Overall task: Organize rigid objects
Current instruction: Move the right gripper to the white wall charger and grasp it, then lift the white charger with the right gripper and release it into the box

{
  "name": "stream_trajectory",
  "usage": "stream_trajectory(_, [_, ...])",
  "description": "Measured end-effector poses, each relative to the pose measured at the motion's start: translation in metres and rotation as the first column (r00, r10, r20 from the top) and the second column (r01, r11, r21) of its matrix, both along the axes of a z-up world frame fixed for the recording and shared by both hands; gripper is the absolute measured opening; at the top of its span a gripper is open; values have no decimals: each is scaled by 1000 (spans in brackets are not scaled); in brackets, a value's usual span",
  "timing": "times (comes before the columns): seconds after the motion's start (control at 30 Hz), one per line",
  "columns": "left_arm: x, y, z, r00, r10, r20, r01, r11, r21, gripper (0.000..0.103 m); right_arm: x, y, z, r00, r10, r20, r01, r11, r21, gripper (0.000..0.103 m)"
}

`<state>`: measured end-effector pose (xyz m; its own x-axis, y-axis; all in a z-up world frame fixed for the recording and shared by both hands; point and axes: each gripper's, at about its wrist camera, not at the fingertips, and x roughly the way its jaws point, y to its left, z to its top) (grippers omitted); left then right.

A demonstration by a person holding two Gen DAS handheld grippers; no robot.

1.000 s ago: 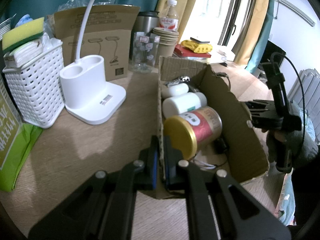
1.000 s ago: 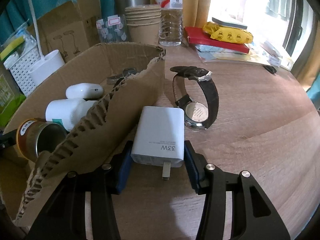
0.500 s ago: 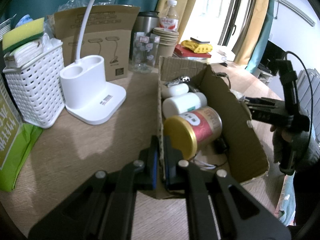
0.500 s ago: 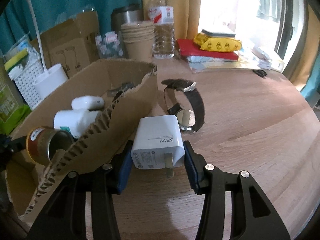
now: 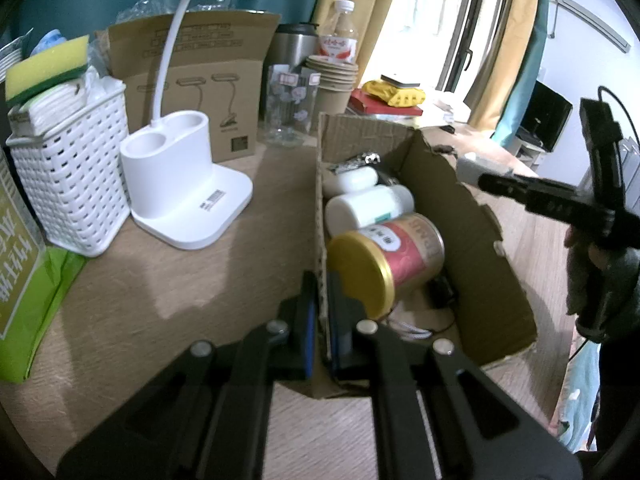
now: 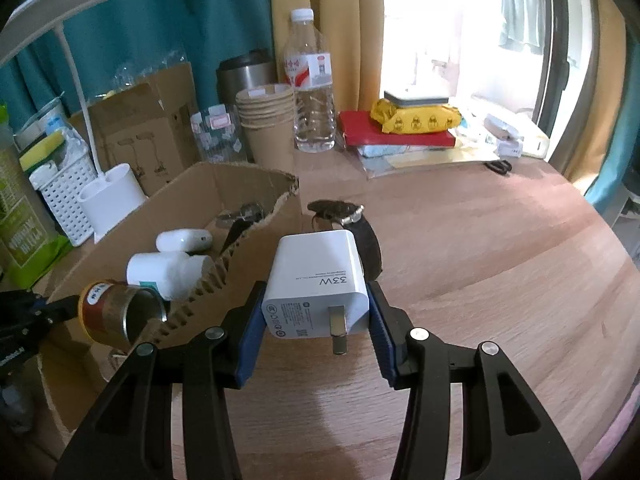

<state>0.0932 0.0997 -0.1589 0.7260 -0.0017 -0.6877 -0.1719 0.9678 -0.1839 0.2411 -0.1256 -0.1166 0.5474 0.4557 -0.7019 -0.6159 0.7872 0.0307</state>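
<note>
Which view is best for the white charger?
Right wrist. The white charger sits front and centre in the right gripper, its jaws clamped on its sides, prong and label legible. Left wrist shows only a small blurred end of it beyond the cardboard box.

Wooden table, teal and mustard curtains, bright, perhaps overexposed window.

Daylight is admitted through the tall, blown-out glass window at the back; soft shadows are cast across the pale wooden tabletop; edges are bent and darkened by fisheye distortion; near black gripper parts are slightly blurred.
</note>
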Motion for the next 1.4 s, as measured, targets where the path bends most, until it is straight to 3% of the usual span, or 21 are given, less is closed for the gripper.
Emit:
stream_trajectory(0.3, [0, 0, 0, 1000, 0, 0, 0, 1000, 0, 6, -6, 11, 22, 999, 37, 39, -37, 999, 15, 50])
stream_trajectory(0.8, [0, 0, 0, 1000, 0, 0, 0, 1000, 0, 6, -6, 35, 33, 993, 95, 67, -96, 995, 9, 50])
stream_trajectory(1.4, [-1, 0, 0, 1000, 0, 1, 0, 1000, 0, 6, 13, 82, 26, 982, 184, 29, -185, 982, 30, 50])
